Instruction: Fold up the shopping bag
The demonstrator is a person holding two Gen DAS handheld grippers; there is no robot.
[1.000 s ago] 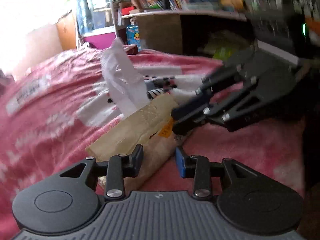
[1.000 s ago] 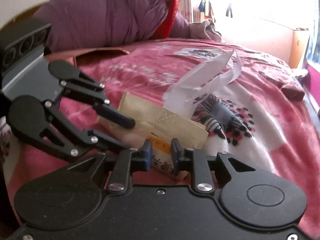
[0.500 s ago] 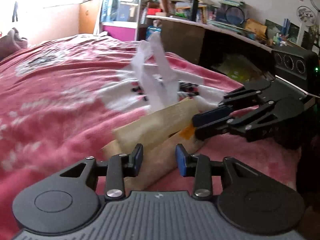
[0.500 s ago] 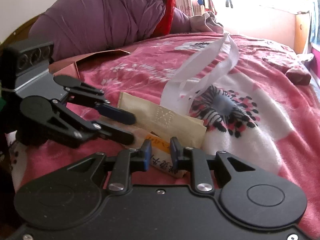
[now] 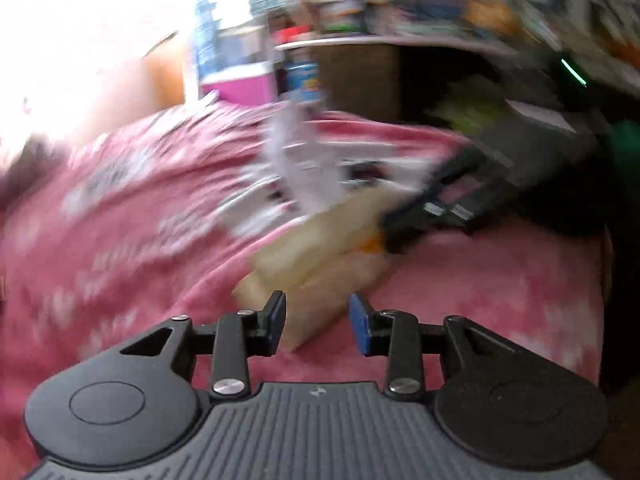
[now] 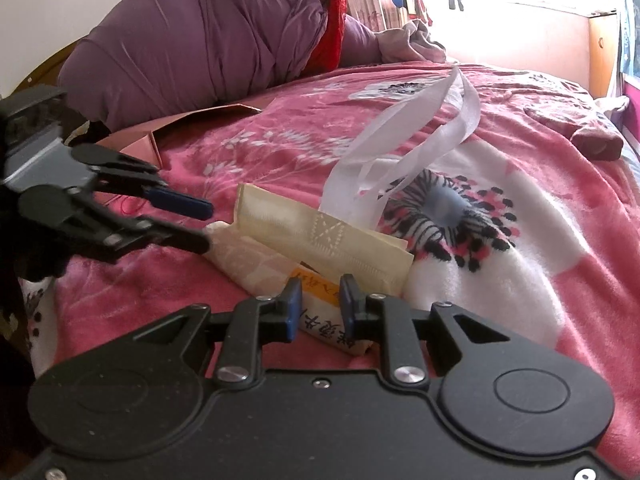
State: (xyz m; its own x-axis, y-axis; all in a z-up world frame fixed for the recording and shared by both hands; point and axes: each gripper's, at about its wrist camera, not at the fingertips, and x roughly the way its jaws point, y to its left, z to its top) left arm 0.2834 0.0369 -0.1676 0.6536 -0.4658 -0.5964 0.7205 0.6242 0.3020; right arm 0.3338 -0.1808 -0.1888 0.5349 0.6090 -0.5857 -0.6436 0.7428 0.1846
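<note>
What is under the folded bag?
The bag lies on a pink flowered blanket, beside the big white flower. The blanket shows all around it. Whatever is right beneath the bag is covered, so it can't be seen.

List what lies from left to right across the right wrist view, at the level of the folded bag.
left gripper → folded cream shopping bag → white handles → dark-petalled flower print on the pink blanket
</note>
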